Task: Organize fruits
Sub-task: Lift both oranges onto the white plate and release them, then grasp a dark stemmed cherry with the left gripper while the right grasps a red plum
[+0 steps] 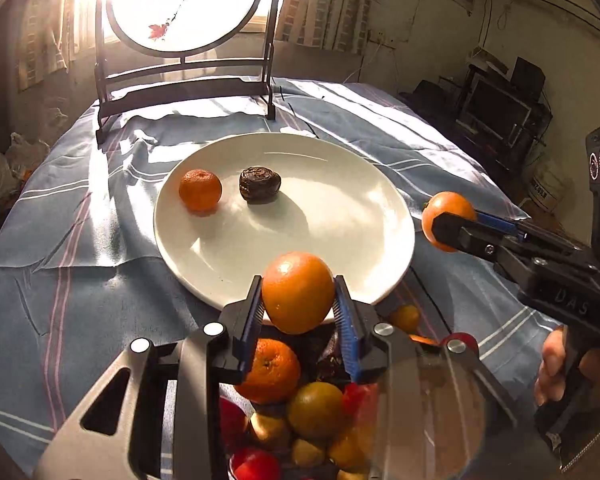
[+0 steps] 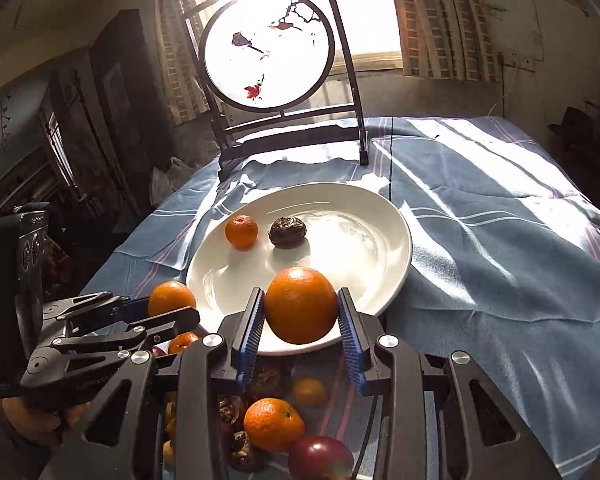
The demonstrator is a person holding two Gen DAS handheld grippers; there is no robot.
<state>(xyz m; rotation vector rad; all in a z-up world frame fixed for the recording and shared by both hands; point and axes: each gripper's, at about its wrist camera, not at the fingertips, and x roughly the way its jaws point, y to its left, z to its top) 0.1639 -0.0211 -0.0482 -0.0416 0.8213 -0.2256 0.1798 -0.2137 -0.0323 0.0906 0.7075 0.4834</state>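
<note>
A white plate (image 1: pixel 340 256) lies on the striped cloth and holds a small tangerine (image 1: pixel 200 189) and a dark wrinkled fruit (image 1: pixel 259 189); the plate also shows in the right wrist view (image 2: pixel 380 240). My left gripper (image 1: pixel 298 308) is shut on an orange (image 1: pixel 298 292) above the plate's near rim. My right gripper (image 2: pixel 301 320) is shut on another orange (image 2: pixel 301 304) near the plate's near edge; it shows in the left wrist view (image 1: pixel 448 222) at the plate's right side. A clear bowl of mixed fruit (image 1: pixel 300 420) sits below both grippers.
A round painted screen on a dark stand (image 1: pixel 184 20) stands at the table's far side before a bright window. The blue striped cloth (image 2: pixel 500 260) covers the table. A TV and shelves (image 1: pixel 496 108) stand at the far right. Bags (image 1: pixel 8 168) lie at the left.
</note>
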